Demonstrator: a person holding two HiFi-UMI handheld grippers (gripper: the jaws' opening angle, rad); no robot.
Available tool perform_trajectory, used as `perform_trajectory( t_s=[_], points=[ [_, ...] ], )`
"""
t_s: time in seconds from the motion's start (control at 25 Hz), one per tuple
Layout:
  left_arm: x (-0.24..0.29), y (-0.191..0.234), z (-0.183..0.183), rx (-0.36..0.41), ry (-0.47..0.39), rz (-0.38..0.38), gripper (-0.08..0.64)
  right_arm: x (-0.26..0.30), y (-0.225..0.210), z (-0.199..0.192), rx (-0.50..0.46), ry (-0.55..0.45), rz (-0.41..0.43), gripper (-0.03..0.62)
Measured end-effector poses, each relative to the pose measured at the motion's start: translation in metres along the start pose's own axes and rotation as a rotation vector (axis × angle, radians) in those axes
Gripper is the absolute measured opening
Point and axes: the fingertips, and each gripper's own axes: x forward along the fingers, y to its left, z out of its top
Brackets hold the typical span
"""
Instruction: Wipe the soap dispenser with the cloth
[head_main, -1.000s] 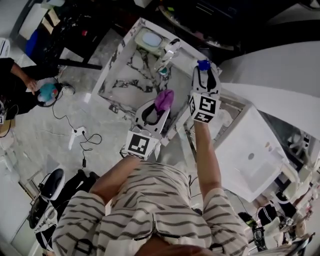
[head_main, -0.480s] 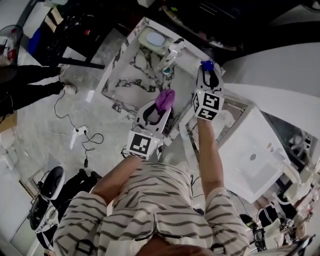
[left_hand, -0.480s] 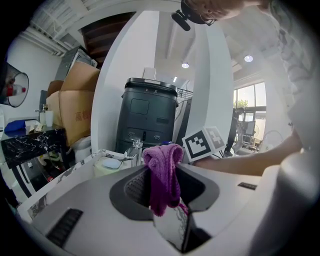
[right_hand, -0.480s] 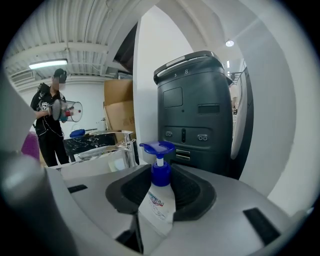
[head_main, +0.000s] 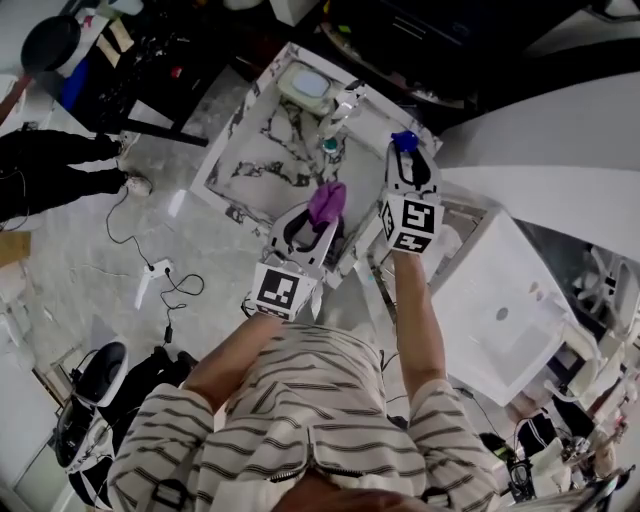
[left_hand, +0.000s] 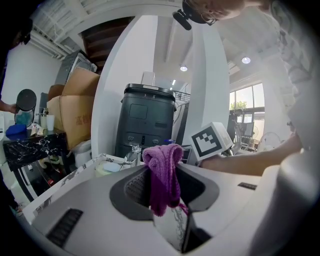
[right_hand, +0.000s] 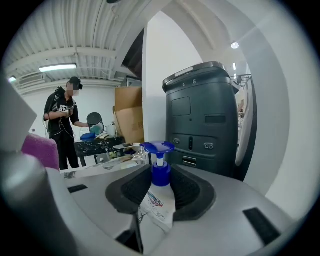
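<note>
Left gripper (head_main: 322, 216) fingers clamp purple cloth (head_main: 328, 200); right gripper (head_main: 408, 160) fingers closed around blue-pump soap dispenser (head_main: 404, 139), beside marble tabletop (head_main: 258, 152).

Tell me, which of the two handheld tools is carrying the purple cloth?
The left tool, at the head view's left: the purple cloth is pinched between its jaws. The right tool grips the blue-pumped soap dispenser instead.
</note>
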Motion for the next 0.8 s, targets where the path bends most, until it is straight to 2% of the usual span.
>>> perform_trajectory(
  t_s=[0.4, 0.6, 0.8],
  points=[
    [-0.024, -0.015, 0.022, 0.000, -0.034, -0.030, 0.120, -0.050, 0.023, 0.040, 0.019, -0.031, 0.038, 0.130],
    [-0.043, -0.020, 0.031, -0.006, -0.048, -0.039, 0.120, -0.078, 0.039, 0.051, 0.041, -0.009, 0.077, 0.130],
    [-0.059, -0.025, 0.042, 0.019, -0.058, -0.066, 0.120, -0.103, 0.054, 0.067, 0.049, -0.016, 0.095, 0.130]
  ],
)
